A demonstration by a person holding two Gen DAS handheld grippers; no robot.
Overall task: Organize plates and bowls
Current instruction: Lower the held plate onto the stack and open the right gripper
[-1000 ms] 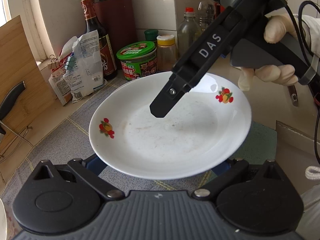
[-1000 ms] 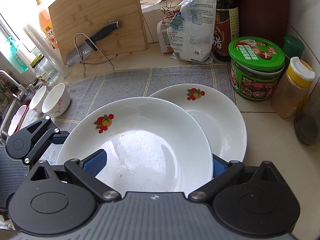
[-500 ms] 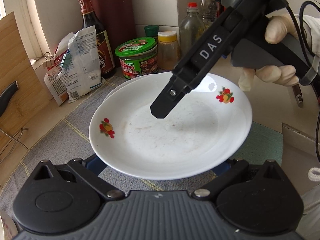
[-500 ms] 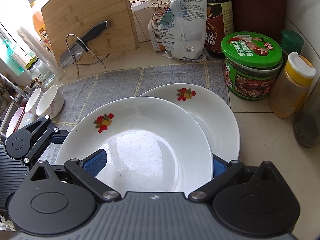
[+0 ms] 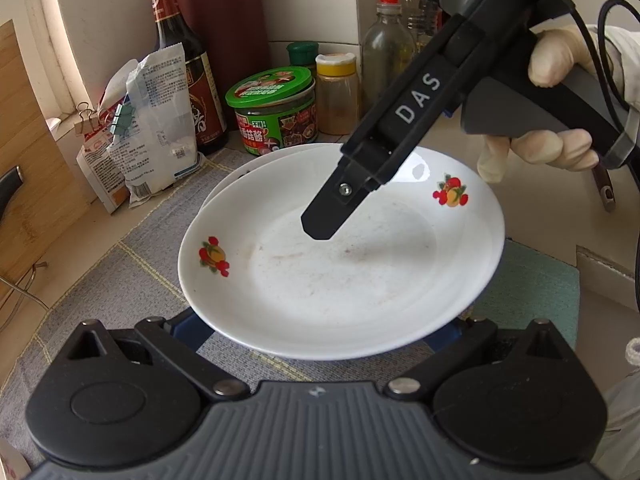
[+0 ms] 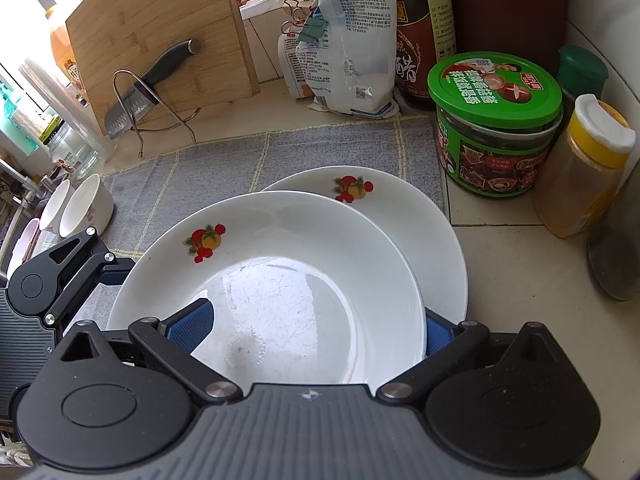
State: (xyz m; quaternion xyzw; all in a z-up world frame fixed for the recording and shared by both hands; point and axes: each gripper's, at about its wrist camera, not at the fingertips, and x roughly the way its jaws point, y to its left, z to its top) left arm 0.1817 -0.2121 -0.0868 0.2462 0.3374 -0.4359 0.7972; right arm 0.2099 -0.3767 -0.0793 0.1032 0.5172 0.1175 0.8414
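Gripping one fruit-print plate [image 6: 280, 280], each claw pinches its rim; the right claw [image 5: 320, 220] reads "DAS".

The right gripper [image 5: 320, 224] is held angled downward in a gloved right hand [image 5: 536, 148], one finger visible.

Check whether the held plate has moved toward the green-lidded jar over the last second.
Yes. The held plate now overlaps more of the second plate, nearer the green-lidded jar.
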